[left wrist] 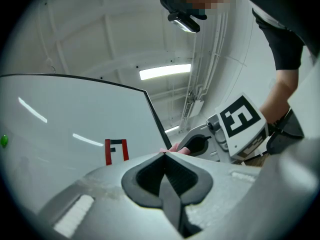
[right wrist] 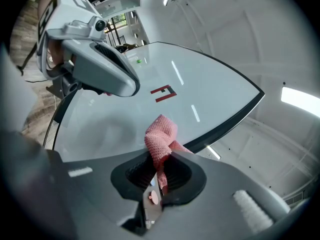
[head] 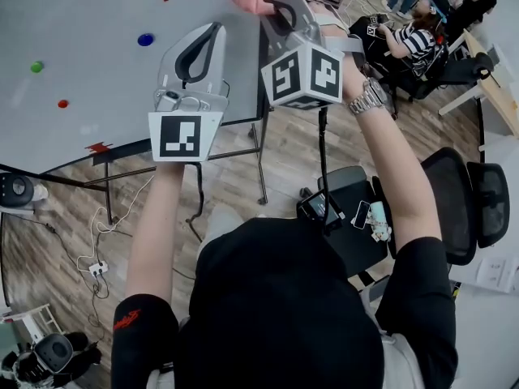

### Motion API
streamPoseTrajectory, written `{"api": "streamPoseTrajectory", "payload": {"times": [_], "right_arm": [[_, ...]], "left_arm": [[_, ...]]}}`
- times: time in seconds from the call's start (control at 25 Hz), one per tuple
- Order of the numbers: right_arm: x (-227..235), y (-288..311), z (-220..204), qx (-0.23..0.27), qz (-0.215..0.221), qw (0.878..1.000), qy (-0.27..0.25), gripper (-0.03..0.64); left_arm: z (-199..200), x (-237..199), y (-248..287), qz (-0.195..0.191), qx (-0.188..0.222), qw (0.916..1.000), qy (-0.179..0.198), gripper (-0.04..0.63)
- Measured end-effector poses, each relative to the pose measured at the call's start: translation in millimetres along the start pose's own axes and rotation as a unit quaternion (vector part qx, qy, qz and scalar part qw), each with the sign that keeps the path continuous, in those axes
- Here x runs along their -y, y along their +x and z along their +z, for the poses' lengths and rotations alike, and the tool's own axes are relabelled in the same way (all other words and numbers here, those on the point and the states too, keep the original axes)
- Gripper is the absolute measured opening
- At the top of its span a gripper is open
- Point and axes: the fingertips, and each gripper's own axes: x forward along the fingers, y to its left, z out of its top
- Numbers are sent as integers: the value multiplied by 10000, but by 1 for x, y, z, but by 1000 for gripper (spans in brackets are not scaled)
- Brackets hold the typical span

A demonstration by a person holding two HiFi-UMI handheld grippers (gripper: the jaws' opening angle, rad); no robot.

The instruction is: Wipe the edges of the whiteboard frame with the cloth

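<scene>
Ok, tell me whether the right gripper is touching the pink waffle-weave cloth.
Touching. The right gripper view shows the right gripper with its jaws closed on the pink waffle-weave cloth, which is pinched between them and bunches out above.

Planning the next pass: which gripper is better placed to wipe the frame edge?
Right. The right gripper is shut on the pink cloth near the whiteboard frame; the left gripper is empty.

Head view looks steeply down; both gripper views share the whiteboard (left wrist: 65,119) (right wrist: 200,84).
</scene>
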Motion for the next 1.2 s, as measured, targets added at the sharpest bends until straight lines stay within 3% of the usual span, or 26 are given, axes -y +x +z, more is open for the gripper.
{"api": "streamPoseTrajectory", "payload": {"times": [1.2], "right_arm": [[-46,0,-22,-108,219,9997,39,29]], "left_arm": [[-25,15,-12,77,-261,9996,-102,2]]}}
